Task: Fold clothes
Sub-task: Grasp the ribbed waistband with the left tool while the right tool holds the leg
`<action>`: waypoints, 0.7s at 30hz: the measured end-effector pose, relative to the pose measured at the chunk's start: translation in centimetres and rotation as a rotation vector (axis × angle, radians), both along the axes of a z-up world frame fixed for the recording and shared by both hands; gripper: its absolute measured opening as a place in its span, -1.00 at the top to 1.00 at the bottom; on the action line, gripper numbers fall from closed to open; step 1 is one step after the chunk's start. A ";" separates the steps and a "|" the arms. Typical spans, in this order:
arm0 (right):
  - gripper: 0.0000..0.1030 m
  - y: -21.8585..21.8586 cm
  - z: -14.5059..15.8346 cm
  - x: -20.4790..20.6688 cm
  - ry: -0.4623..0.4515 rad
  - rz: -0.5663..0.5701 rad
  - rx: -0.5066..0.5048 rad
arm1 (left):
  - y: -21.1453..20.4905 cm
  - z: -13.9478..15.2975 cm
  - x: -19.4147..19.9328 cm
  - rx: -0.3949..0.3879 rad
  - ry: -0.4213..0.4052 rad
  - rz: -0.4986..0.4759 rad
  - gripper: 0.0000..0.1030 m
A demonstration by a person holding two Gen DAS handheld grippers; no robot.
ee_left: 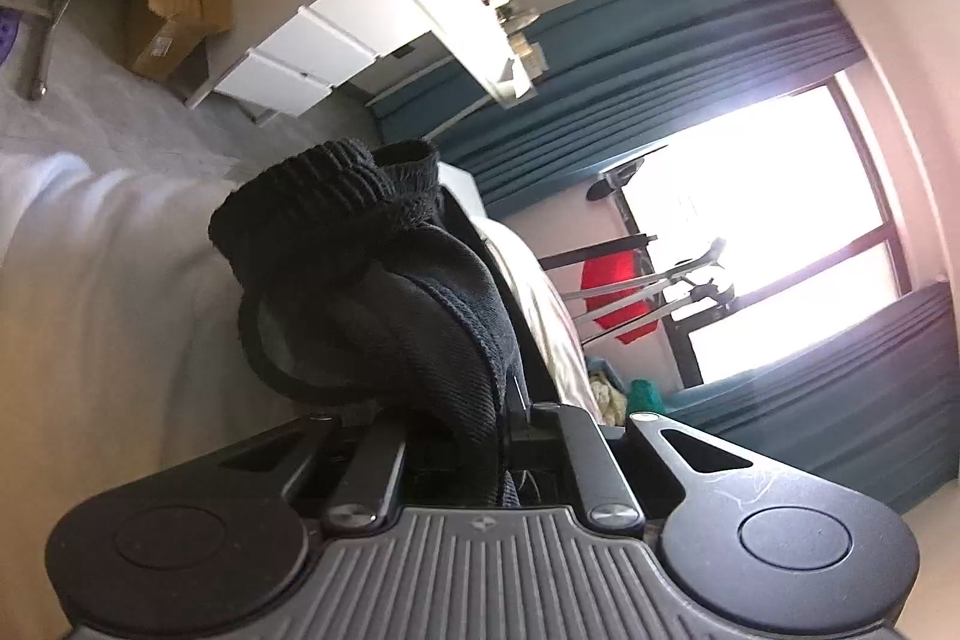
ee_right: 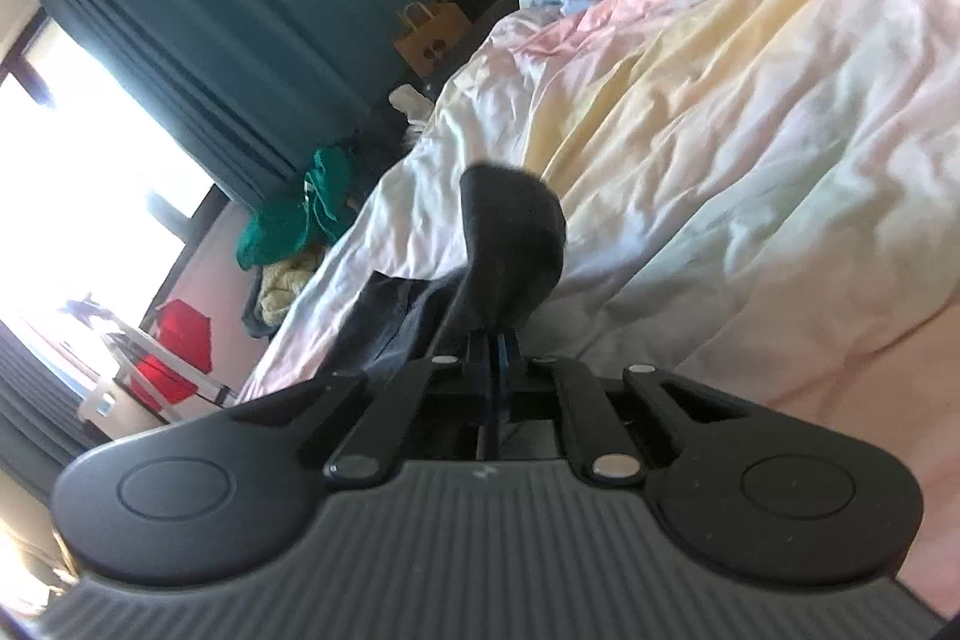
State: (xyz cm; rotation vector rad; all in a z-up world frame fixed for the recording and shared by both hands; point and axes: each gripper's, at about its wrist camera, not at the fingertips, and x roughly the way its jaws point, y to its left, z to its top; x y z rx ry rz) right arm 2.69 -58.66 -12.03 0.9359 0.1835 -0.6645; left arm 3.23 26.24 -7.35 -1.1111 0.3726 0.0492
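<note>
A black knit garment point(ee_left: 372, 280) with a ribbed cuff bunches over my left gripper point(ee_left: 510, 400), which is shut on it; the cloth hides the fingertips. In the right wrist view my right gripper point(ee_right: 498, 334) is shut on another dark part of the black garment point(ee_right: 510, 232), which stands up as a rounded flap above the pastel duvet point(ee_right: 750, 130). More dark cloth point(ee_right: 384, 322) trails off to the left of the right gripper, over the bed's edge.
The bed point(ee_left: 90, 280) lies under both grippers. A white drawer unit point(ee_left: 312, 52) and a cardboard box point(ee_left: 180, 10) stand by the wall. Teal curtains point(ee_right: 210, 10) frame a bright window. A green clothes pile point(ee_right: 300, 214) and a red item point(ee_right: 174, 352) lie beside the bed.
</note>
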 end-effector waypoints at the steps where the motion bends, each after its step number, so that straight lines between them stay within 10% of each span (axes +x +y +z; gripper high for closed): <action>1: 0.94 -0.2 0.3 -0.6 -0.004 -0.013 -0.007 | 0.1 0.4 0.1 0.003 0.001 -0.006 0.82; 8: 0.93 -2.2 -1.8 -1.4 0.010 -0.048 0.112 | -1.2 2.0 2.0 0.189 0.009 -0.010 0.81; 13: 0.81 -2.2 -3.6 -0.8 0.084 -0.042 0.186 | 0.2 -0.9 2.6 -0.012 0.065 -0.001 0.80; 15: 0.45 -2.2 -3.9 -0.4 0.134 -0.051 0.190 | 1.1 -1.9 2.9 -0.088 0.071 -0.005 0.80; 17: 0.09 -2.3 -4.2 -0.1 0.123 -0.037 0.177 | 1.6 -2.4 3.2 -0.115 0.077 -0.010 0.80; 21: 0.07 -2.4 -5.0 1.3 0.122 0.030 0.186 | 1.9 -2.8 3.5 -0.097 0.099 -0.006 0.79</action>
